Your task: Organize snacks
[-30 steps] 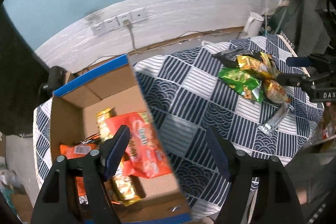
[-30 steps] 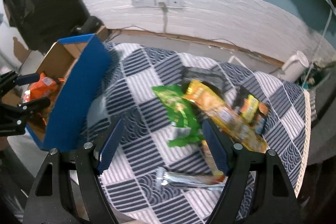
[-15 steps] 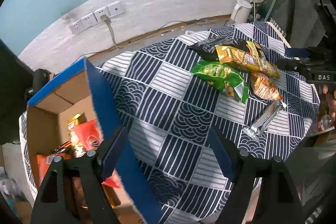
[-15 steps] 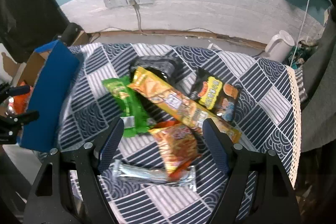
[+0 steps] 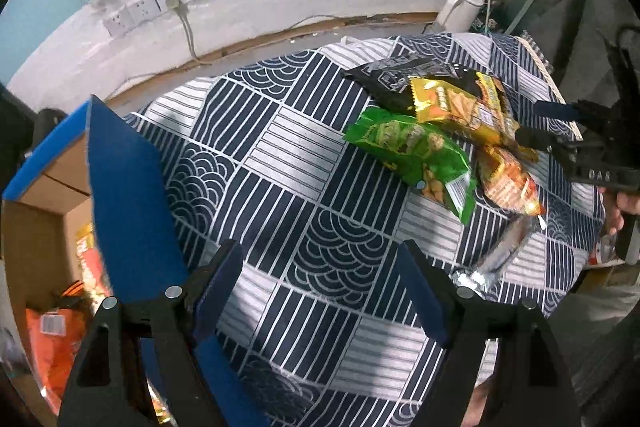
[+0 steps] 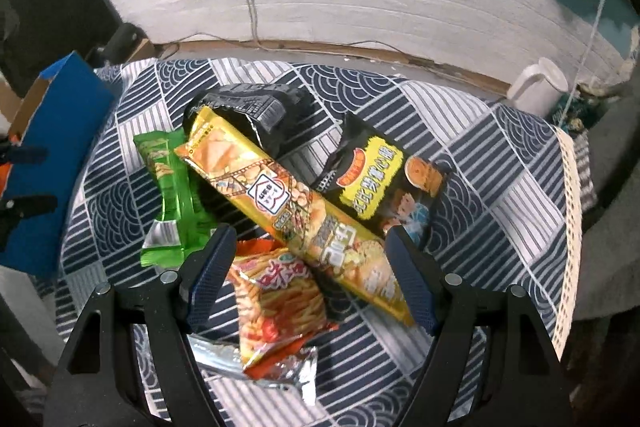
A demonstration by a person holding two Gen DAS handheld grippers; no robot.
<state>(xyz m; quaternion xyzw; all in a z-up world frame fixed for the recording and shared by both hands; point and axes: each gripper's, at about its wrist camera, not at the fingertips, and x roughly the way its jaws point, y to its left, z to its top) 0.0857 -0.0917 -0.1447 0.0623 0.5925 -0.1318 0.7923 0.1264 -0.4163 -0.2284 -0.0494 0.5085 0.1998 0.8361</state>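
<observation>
Both views have been swung away from the box (image 5: 128, 187) since a second ago: in the left wrist view the box has been pushed to the left edge, and in the right wrist view the snack pile, earlier further off, is now spread right under the right tongs (image 6: 308, 279).

Left tongs (image 5: 320, 291) are held open over a bare patch of the patterned cloth (image 5: 280, 163) on the table, with nothing between the jaws. Right tongs are likewise held wide open, nothing gripped; the long yellow pack (image 6: 296, 215) and the orange pack (image 6: 280, 303) are seen between the jaws (whether the pads touch them cannot be told).

On the cloth, the yellow pack is laid diagonally across the pile, its lower end over the orange pack. A green pack (image 6: 172, 195) is placed just beside it on the left, a black pack (image 6: 256, 115) behind it, and a black-and-yellow pack (image 6: 380, 187) on its right. A silver pack (image 6: 256, 367) is partly covered by the orange one.

Orange and red packs (image 5: 56, 339) are seen inside the box, at the table's left side
</observation>
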